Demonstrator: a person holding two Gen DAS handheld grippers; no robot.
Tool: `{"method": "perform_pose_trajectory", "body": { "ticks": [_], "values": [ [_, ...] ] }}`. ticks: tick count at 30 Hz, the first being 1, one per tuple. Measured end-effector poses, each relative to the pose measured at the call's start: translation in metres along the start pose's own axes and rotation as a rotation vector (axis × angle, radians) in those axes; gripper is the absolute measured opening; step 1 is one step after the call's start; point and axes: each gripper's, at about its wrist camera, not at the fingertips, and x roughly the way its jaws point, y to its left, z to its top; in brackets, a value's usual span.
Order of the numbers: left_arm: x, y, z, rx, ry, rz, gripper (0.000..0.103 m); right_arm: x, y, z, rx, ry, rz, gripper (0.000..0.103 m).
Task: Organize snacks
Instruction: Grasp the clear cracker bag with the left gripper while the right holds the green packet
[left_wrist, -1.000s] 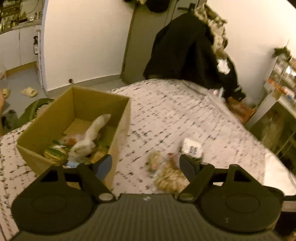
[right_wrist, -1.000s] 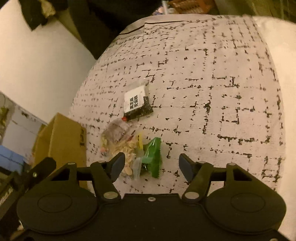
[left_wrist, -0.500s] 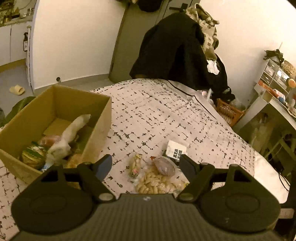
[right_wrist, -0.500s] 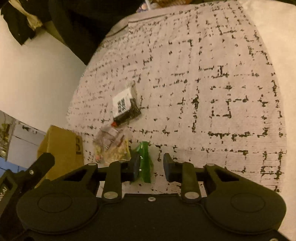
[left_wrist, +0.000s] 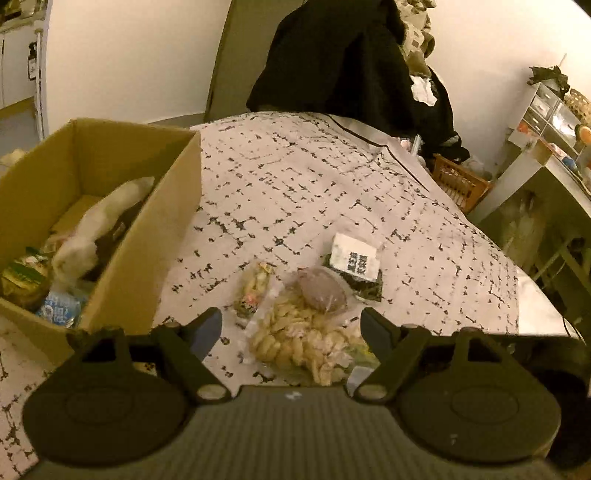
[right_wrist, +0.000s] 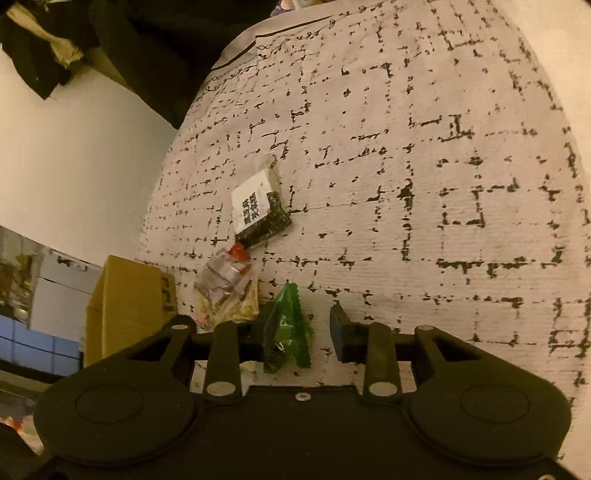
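1. Our left gripper (left_wrist: 291, 328) hangs low over the loose snack pile, jaws spread wide and holding nothing, straddling the clear bag of pale crackers (left_wrist: 303, 343) — we judge that bag is the next pick.
2. Our right gripper (right_wrist: 303, 332) has the green packet (right_wrist: 288, 325) between its jaws. They have just closed in, then eased slightly; the left pad lies against the packet, the right stands clear, so no grip yet.
3. The cardboard box (left_wrist: 147, 236) sits at the left on the patterned cloth (left_wrist: 295, 177), already part filled; the leftovers lie just right of it, presumably for short carries.
4. The black pouch with a white label (right_wrist: 258, 212) lies farthest.
5. Box contents are blurred; the label is unreadable; the green packet's near end is hidden behind the left finger.
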Motion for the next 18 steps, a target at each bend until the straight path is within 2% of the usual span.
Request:
{"method": "perform_pose_trajectory", "body": {
  "ticks": [7, 12, 18],
  "values": [
    [0.020, 0.009, -0.004, -0.022, 0.025, -0.014, 0.081, 0.006, 0.000, 0.001, 0.019, 0.025, 0.034, 0.035],
    [0.034, 0.014, -0.006, -0.038, 0.056, 0.008, 0.081, 0.012, 0.000, 0.001, 0.037, 0.040, 0.056, 0.035],
    [0.042, 0.016, -0.007, 0.004, 0.057, 0.010, 0.084, 0.020, 0.006, 0.000, 0.016, 0.046, 0.046, 0.036]
  ]
}}
